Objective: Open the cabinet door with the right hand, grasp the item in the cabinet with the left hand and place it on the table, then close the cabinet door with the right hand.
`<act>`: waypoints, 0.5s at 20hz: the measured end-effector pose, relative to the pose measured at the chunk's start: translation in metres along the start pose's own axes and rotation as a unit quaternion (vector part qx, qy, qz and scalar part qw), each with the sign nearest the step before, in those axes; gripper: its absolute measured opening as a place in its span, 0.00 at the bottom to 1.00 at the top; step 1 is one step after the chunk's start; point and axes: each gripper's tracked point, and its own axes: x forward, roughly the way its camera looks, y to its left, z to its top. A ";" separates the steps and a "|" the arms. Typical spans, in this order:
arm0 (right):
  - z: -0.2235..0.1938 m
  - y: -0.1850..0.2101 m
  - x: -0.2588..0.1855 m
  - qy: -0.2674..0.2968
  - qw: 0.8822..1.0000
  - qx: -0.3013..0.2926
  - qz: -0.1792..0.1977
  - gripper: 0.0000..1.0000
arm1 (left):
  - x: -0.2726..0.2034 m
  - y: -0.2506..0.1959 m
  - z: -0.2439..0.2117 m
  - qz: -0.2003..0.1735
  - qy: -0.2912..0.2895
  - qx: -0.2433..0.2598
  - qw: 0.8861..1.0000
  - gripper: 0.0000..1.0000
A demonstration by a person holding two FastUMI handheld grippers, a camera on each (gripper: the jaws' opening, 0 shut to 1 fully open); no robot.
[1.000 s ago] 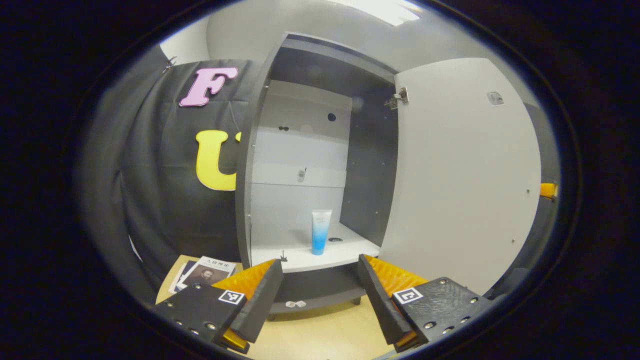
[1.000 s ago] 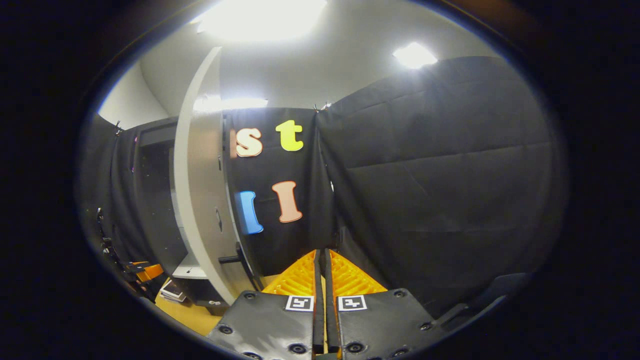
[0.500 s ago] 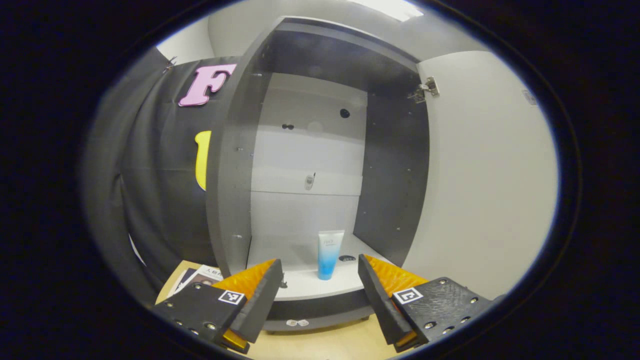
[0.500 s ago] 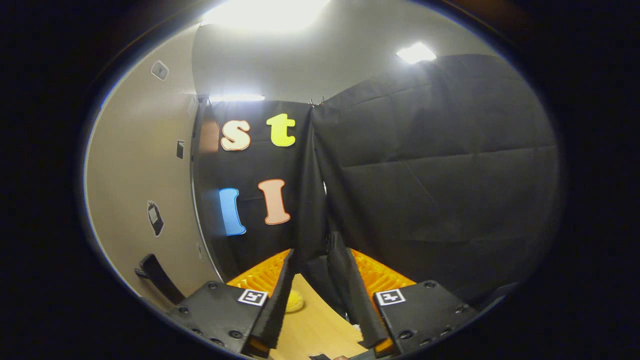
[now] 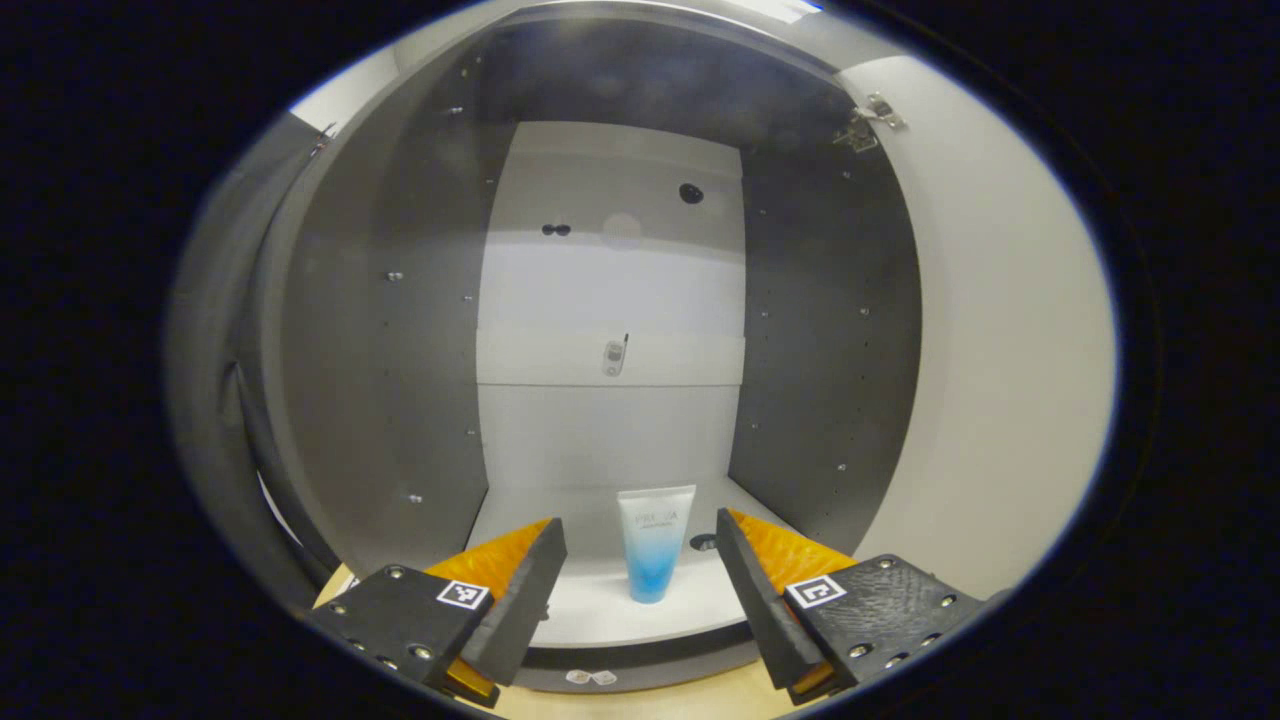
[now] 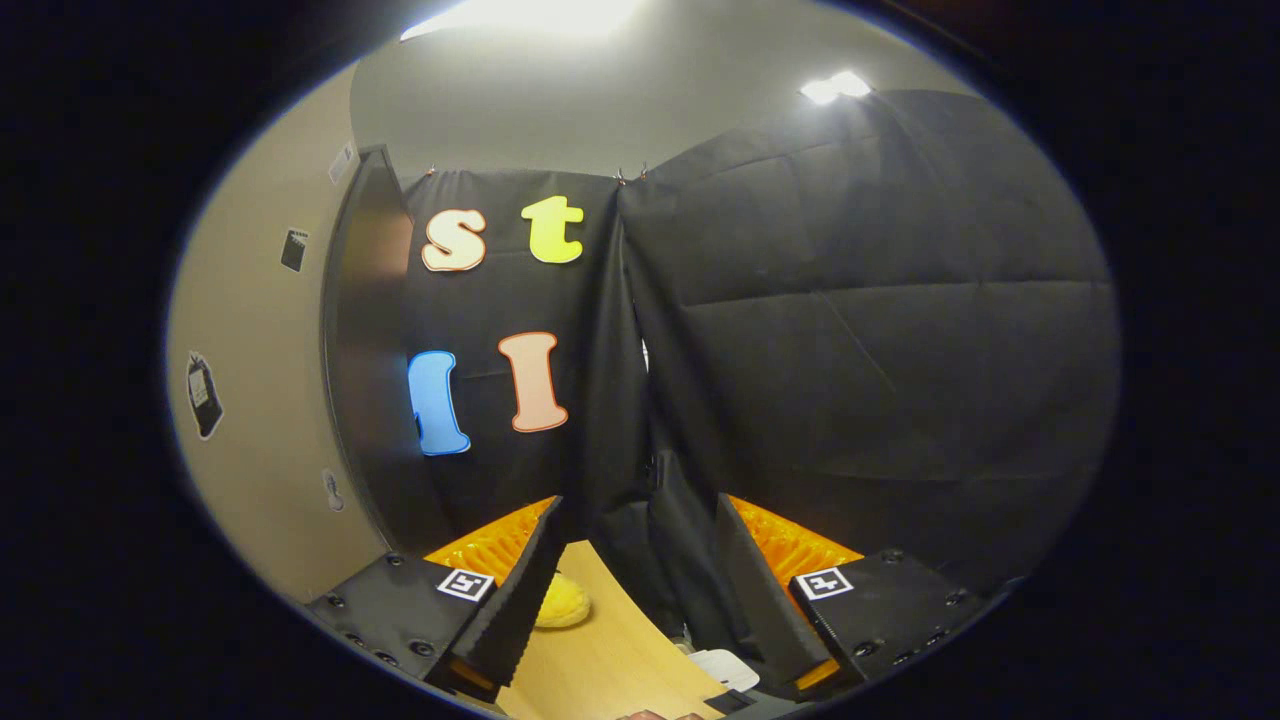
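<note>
In the left gripper view the cabinet (image 5: 420,300) stands open, its door (image 5: 1000,350) swung out to the right. A white and blue tube (image 5: 654,542) stands upright on the cabinet's white shelf (image 5: 600,615). My left gripper (image 5: 632,590) is open just in front of the shelf edge, the tube between and beyond its fingertips, untouched. In the right gripper view my right gripper (image 6: 632,575) is open and holds nothing, with the door's outer face (image 6: 260,400) to its left.
The right gripper view has the wooden table (image 6: 620,660) below the fingers, a yellow round object (image 6: 562,603) on it and a small white item (image 6: 725,668) near the front. Black cloth walls stand behind. A small dark spot (image 5: 703,543) lies on the shelf beside the tube.
My left gripper has moved forward to the cabinet, so the tube looms larger between its fingers. My right gripper went from shut to open and turned away from the door handle.
</note>
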 end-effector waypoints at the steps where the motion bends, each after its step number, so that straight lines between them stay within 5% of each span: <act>1: 0.000 -0.004 0.004 -0.004 1.000 -0.001 -0.006 0.94 | 0.007 -0.003 -0.003 0.002 0.003 -0.001 1.000 0.91; 10: -0.016 -0.012 0.030 0.016 1.000 0.001 -0.001 0.93 | 0.058 -0.012 -0.033 0.029 0.023 0.011 0.999 0.92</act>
